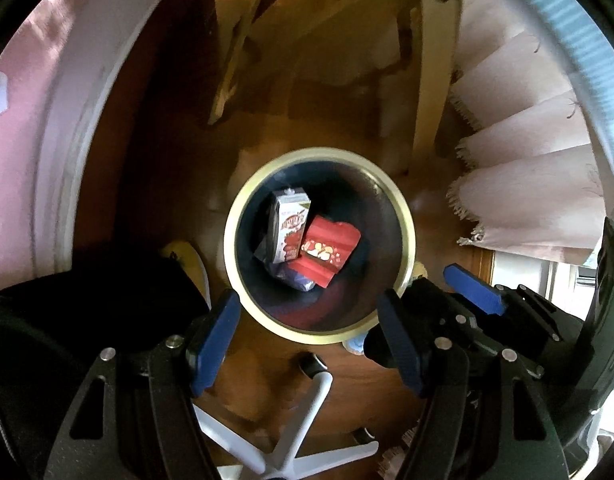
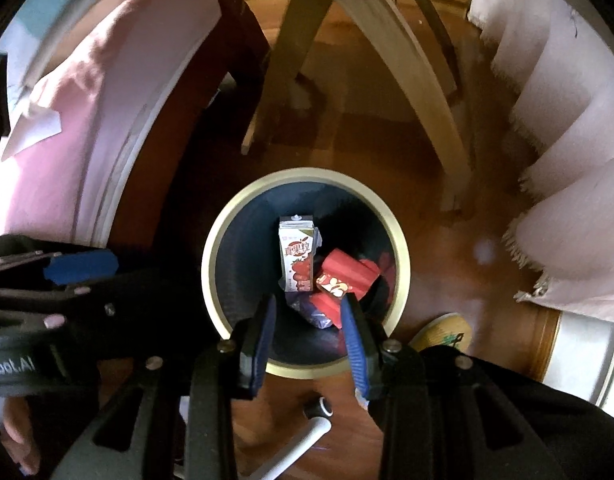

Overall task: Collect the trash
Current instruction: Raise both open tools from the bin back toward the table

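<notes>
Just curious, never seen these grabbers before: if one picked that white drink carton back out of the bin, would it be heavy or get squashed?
The carton is probably light, since it lies among trash in the bin. Its walls look flat and undented, so likely stiffish, though an empty one could buckle under a hard squeeze. Leaning upright, it may tip if nudged.

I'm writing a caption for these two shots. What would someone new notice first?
The round bin with its pale rim sits on the wooden floor, straight below both grippers. Inside it, a white drink carton stands on end against a red packet, with a purple wrapper beneath them. The left gripper and right gripper hang above the bin with nothing between their blue jaws.
</notes>
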{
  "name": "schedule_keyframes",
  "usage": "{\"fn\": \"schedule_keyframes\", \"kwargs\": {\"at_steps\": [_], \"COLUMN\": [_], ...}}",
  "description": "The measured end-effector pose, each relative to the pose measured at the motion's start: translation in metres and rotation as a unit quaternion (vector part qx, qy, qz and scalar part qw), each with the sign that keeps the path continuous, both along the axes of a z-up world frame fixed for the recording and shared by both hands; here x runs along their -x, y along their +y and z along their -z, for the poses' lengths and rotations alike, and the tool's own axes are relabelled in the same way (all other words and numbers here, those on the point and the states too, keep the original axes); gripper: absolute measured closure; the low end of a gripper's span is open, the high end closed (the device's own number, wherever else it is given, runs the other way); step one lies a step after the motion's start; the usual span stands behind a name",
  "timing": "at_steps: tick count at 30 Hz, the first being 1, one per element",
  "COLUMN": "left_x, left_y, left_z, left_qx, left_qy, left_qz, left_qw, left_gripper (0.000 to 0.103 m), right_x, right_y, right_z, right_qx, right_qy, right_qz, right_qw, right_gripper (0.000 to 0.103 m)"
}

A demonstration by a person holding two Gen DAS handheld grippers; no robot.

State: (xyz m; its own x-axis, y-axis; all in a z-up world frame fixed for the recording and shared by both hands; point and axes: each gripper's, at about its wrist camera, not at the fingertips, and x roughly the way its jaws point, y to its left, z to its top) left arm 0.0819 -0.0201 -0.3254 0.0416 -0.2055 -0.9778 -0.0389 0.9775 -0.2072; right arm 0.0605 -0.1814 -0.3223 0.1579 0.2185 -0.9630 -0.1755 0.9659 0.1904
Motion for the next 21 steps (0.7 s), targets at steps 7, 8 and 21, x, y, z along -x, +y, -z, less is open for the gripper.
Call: {"fn": "schedule_keyframes", "kwargs": {"at_steps": [7,8,21], "left_x": [0.016,0.019,0.054], "left_y": [0.005,0.005,0.005], "left_z": [-0.035,-0.038,-0.127], "left_qx": [0.009,0.01,-0.003], "left_qy": [-0.047,-0.05,-0.174], "left_qz": [0.01,0.011,0.04], "left_qw": [0.9988,0.9986,0.9839], "left_gripper": [0.034,0.034,0.034], "right_x": [0.013,0.014,0.048], "right_y": [0.001,0.001,0.008], "right_z": [-0.035,-0.039,-0.134], "right_qx": [0.019,0.021,0.032], "right_qy": [-0.051,-0.057,-0.15], "right_qz": [-0.018,-0.019,-0.044], "right_qw": [0.998,0.998,0.987], "right_gripper": [0.069,0.069,0.069]}}
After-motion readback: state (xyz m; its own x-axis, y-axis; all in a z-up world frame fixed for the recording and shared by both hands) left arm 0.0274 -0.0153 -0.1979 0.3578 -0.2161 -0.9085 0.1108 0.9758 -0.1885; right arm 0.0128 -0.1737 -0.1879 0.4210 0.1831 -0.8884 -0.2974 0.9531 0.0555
